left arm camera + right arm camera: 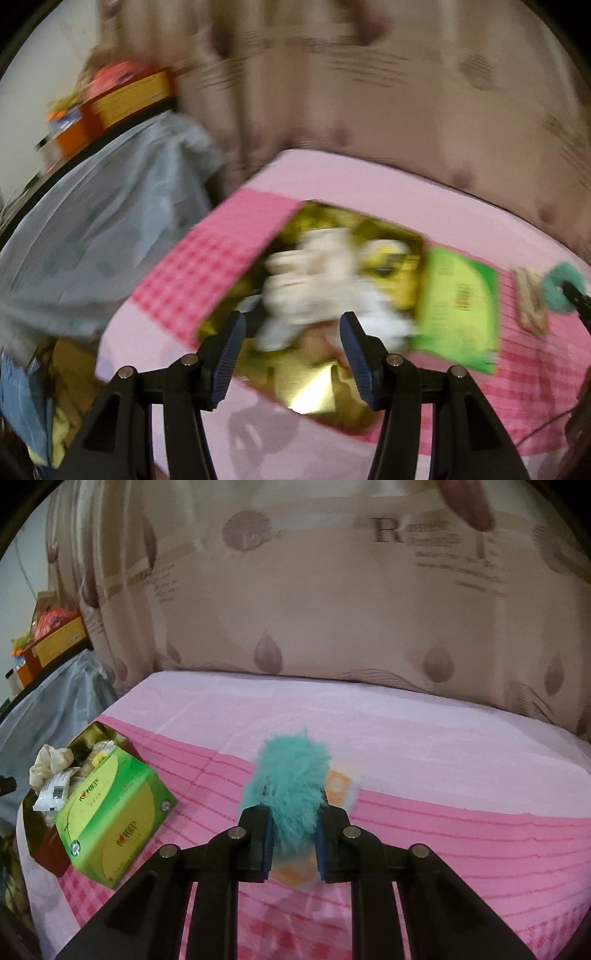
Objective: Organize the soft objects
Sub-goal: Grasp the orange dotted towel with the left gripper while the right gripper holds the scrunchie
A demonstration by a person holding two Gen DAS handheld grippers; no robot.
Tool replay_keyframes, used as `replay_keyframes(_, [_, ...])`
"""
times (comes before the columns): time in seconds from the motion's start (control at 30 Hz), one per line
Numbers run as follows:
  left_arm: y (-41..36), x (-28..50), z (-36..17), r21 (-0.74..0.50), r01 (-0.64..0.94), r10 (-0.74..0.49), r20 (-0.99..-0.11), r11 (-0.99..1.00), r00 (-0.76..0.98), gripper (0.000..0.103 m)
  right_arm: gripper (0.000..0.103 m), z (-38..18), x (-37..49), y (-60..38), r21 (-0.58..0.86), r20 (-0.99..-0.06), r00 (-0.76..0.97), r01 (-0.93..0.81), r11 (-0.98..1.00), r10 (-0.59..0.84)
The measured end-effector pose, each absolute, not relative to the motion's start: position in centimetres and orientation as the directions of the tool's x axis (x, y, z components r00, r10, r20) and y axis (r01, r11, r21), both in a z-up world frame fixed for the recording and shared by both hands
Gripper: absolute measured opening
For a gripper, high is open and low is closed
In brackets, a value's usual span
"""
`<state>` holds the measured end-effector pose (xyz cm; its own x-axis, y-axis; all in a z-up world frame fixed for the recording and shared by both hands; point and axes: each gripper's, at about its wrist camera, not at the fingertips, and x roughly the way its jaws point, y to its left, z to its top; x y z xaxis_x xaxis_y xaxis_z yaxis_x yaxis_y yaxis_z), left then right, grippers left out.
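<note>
Partly hidden: orange card (338, 786) behind teal fluff (291, 786), box (325, 280) contents blurred

A teal fur scrunchie (291, 790), fluffy and bunched upright, is pinched just above the pink sheet (406, 738). At nine o'clock of it lies the green box (110, 819), open, with white cloth (50, 764) spilling over its far end.
</note>
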<state>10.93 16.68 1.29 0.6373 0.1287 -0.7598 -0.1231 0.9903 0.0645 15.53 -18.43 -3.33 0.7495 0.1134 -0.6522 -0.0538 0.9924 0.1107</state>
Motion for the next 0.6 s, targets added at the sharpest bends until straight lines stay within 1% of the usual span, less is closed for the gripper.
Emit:
replay_keyframes(0.13, [11.1,11.6,1.9,0.048,0.016,0.027,-0.760,0.999,0.649,0.055,0.016,-4.1,14.0,-21.7,0.104,-0.668,0.741,0.008,0.995,0.064])
replay_keyframes(0.2, [8.1,12.2,2.0,0.033,0.086,-0.030,-0.769,0.996,0.639,0.055,0.016,-5.3,13.1,-24.0,0.099,-0.693,0.720,0.056,0.994,0.028])
replay_keyframes(0.27, [5.7,12.7,1.7,0.020,0.139,-0.072,-0.778,0.990,0.624,0.056,0.016,-6.4,12.3,-25.8,0.100,-0.713,0.701,0.095,0.991,0.005])
replay_keyframes(0.3, [4.1,12.9,1.6,0.020,0.172,-0.091,-0.782,0.985,0.616,0.059,0.016,-7.0,11.8,-26.8,0.101,-0.724,0.689,0.115,0.988,-0.006])
replay_keyframes(0.33, [2.7,13.3,1.4,0.024,0.198,-0.104,-0.787,0.980,0.609,0.060,0.016,-7.6,11.2,-27.8,0.105,-0.733,0.680,0.134,0.985,-0.014])
replay_keyframes(0.4, [0.0,13.9,0.8,0.026,0.245,-0.127,-0.800,0.969,0.586,0.061,0.016,-8.4,10.3,-29.2,0.113,-0.746,0.666,0.161,0.980,-0.023])
replay_keyframes(0.5, [-3.5,14.8,-0.1,0.000,0.315,-0.183,-0.813,0.949,0.553,0.061,0.016,-9.2,9.4,-30.7,0.132,-0.754,0.657,0.189,0.973,-0.026])
replay_keyframes(0.6, [-6.7,15.6,-1.4,-0.002,0.353,-0.202,-0.822,0.936,0.532,0.061,0.016,-9.4,9.0,-31.9,0.167,-0.754,0.657,0.213,0.963,-0.014])
